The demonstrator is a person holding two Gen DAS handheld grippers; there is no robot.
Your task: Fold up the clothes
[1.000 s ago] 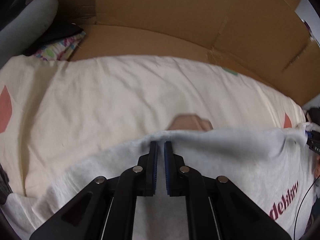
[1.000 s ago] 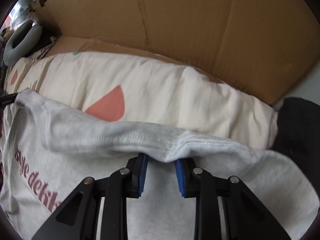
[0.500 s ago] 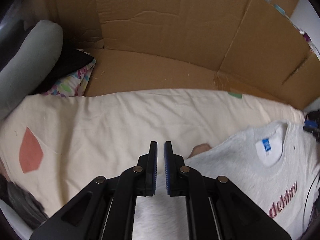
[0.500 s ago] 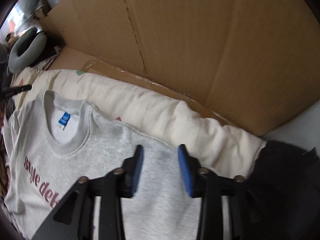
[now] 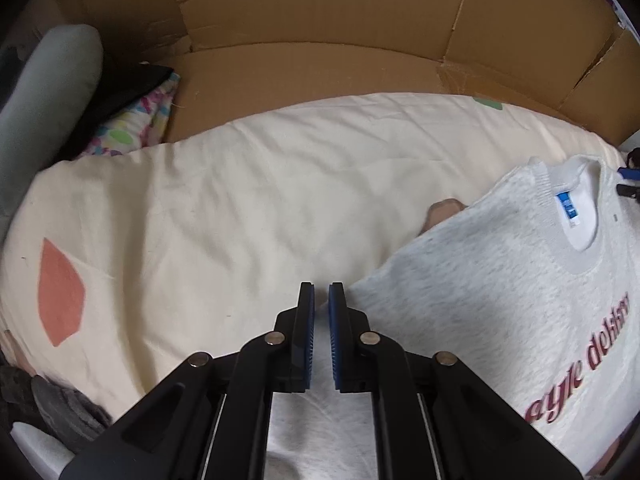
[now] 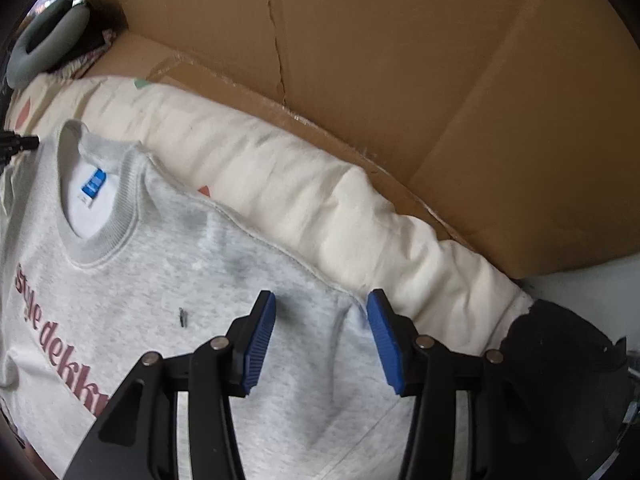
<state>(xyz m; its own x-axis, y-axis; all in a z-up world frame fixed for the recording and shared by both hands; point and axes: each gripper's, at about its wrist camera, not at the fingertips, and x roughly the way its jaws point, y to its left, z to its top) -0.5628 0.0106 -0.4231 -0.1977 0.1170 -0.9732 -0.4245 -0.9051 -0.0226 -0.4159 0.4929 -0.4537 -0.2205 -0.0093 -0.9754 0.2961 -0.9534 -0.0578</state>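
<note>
A light grey sweatshirt (image 5: pixel 500 300) with dark red lettering and a blue neck label lies front up on a cream bedspread (image 5: pixel 220 200). In the left wrist view my left gripper (image 5: pixel 321 294) is over the sweatshirt's left shoulder edge, its blue pads nearly together with a thin gap; whether cloth is pinched I cannot tell. In the right wrist view the sweatshirt (image 6: pixel 200 300) lies flat and my right gripper (image 6: pixel 321 304) is open above its right shoulder seam, holding nothing.
Brown cardboard (image 5: pixel 360 40) stands behind the bed, also in the right wrist view (image 6: pixel 440 80). A grey neck pillow (image 5: pixel 48 92) and patterned cloth (image 5: pixel 132 124) lie at far left. Dark clothing (image 6: pixel 560 352) lies at the right edge. Grey fabric (image 5: pixel 60 404) sits lower left.
The sweatshirt, earlier held up by its shoulders, now lies flat with neck and lettering showing. The right gripper has opened wider and let go. Both grippers have pulled back.
</note>
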